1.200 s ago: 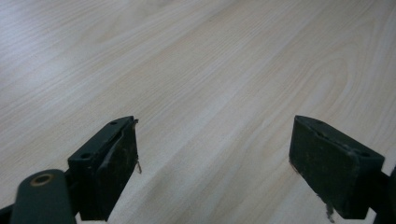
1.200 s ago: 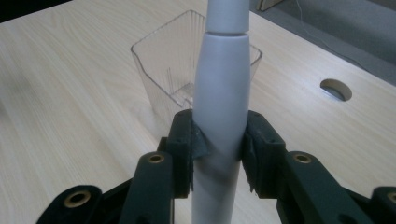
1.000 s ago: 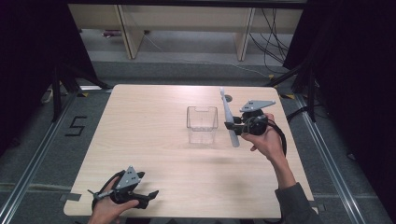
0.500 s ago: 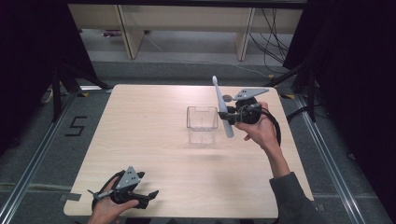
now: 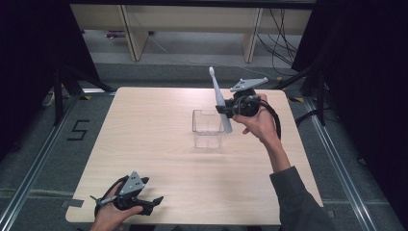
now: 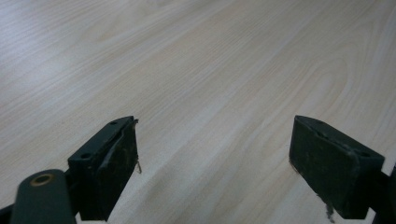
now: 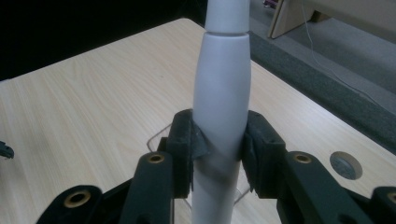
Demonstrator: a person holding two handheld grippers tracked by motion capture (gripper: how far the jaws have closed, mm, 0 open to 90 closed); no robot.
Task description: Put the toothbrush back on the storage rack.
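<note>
Toothbrush point(image 5: 220, 100) white, near-upright, head up, lifted above clear container point(image 5: 208, 129) since a second ago | right gripper point(image 5: 230, 109) jaws clamped on its handle, raised and tilted toward vertical | likely lining up to drop it in | left gripper point(image 5: 144, 202) jaws wide apart, empty, resting on table point(image 5: 154, 144) near edge
</note>
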